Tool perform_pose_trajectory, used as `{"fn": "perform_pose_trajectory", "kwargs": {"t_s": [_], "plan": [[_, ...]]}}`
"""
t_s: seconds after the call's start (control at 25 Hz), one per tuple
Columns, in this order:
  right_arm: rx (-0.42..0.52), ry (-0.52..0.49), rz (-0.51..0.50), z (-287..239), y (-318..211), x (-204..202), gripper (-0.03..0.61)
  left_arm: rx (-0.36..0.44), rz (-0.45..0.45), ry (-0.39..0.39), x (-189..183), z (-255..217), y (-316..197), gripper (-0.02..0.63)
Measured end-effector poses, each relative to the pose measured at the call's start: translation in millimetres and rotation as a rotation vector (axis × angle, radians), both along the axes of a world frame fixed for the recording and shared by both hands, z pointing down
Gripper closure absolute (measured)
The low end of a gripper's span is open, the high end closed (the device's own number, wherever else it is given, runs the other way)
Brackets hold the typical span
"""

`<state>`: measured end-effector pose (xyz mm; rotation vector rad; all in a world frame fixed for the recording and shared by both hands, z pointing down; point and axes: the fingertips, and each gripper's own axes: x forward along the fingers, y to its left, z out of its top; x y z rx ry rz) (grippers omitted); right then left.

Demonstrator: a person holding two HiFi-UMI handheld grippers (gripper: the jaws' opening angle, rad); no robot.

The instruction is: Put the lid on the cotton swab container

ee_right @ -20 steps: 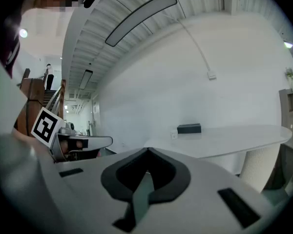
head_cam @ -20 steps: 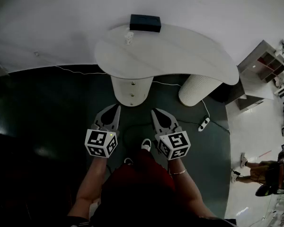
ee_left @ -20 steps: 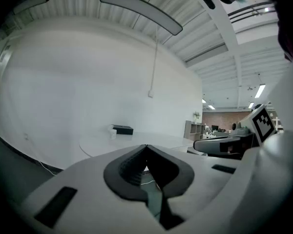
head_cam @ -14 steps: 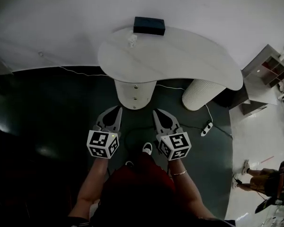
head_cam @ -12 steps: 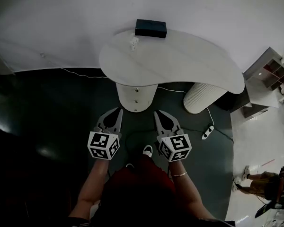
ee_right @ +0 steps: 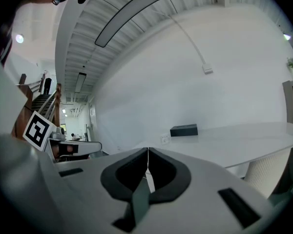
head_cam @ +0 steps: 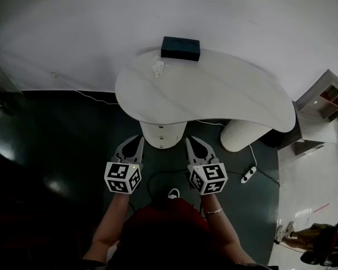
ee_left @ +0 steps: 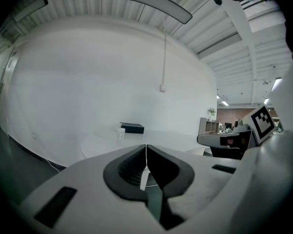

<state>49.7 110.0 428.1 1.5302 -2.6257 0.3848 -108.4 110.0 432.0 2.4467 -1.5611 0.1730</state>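
A person in a red top (head_cam: 163,225), short-sleeved, wears a thin bracelet (head_cam: 215,211) at the right wrist and a white shoe (head_cam: 173,193). The left gripper (head_cam: 139,140) and right gripper (head_cam: 190,142) are pale grey, with dark ribbed pads (ee_left: 132,162) and a black-and-white marker cube (head_cam: 123,177) apiece.

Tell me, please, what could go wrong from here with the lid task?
1. The container stands near the table's far edge beside the box; a long reach might knock it off.
2. The left claw and right claw are shut and empty; unopened, they would only push it.
3. A cable lies by the shoe, a possible trip.
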Motion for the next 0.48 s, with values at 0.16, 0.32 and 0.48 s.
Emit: {"fn": "perform_pose_trajectory", "kwargs": {"t_s": [0.16, 0.32, 0.48], "plan": [[-0.012, -0.005, -0.016, 0.5, -22.7, 12.4, 0.563, 0.0, -0.019, -0.015, 11.1, -0.7, -22.0, 0.589], [0.006, -0.012, -0.003, -5.0, -37.1, 26.4, 0.563, -0.002, -0.038, -0.029, 19.7, -1.9, -38.0, 0.589], [0.004, -0.023, -0.016, -5.3, -47.1, 34.5, 0.563, -0.002, -0.064, -0.045, 22.5, -3.5, -51.8, 0.588]]}}
